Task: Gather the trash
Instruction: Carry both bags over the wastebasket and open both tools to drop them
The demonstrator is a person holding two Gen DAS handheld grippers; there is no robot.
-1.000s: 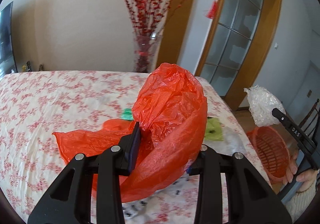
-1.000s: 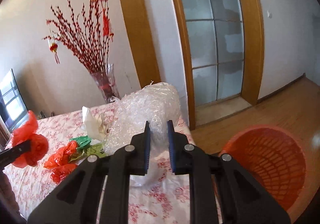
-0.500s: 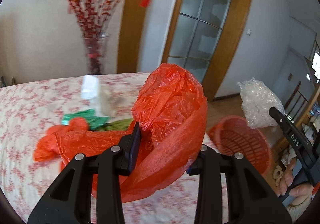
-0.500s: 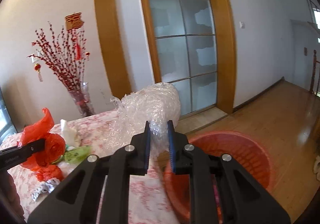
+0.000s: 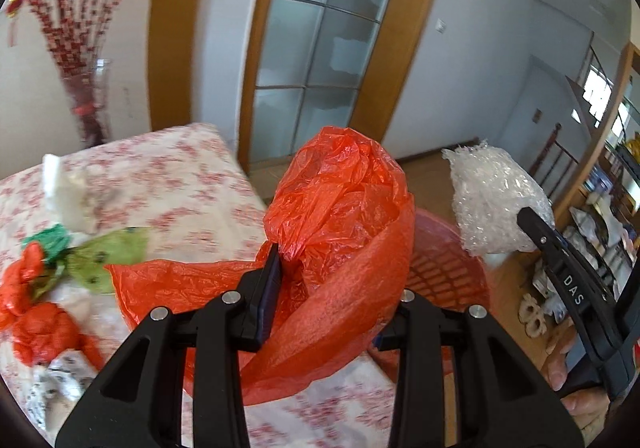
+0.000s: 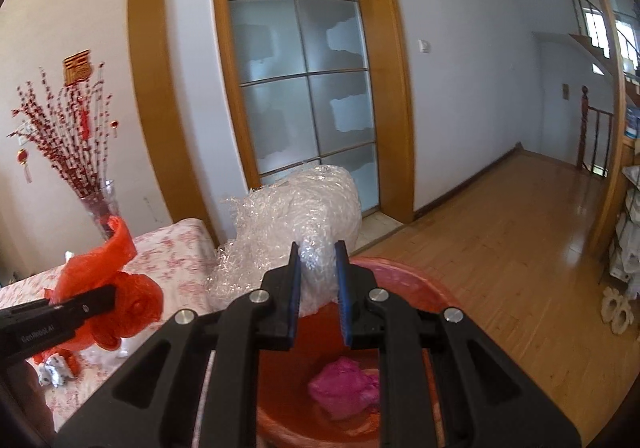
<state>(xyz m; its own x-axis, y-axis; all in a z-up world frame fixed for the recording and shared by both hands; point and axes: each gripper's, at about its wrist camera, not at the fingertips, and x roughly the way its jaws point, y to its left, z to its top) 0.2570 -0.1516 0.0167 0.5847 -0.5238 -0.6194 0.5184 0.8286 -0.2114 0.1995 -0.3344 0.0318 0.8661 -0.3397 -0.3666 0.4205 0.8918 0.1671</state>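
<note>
Hanging over the mouth of the red basket [image 6: 400, 280], the right gripper [image 6: 317, 284] had its two blue-padded fingers pinched on a wad of clear bubble wrap [image 6: 296, 216], most of the bundle bulging up and to the left of the pads. It looked held there so that a simple release would drop it straight in, beside the pink crumpled scrap [image 6: 346, 392] lying at the basket's bottom.

The left gripper [image 5: 328, 304] was clamped on a big red plastic bag [image 5: 340, 216]; the fingers stood fairly wide apart only because the puffy film filled the gap between them. That bag sat above the edge of the floral tablecloth [image 5: 180, 176], with the basket rim just beyond it, seemingly queued to go in second.

More rubbish lay on the cloth: a green wrapper [image 5: 108, 256], a smaller red bag [image 5: 44, 328] and white tissue [image 5: 64, 192]. I judged the collecting partly done, several pieces remaining.
</note>
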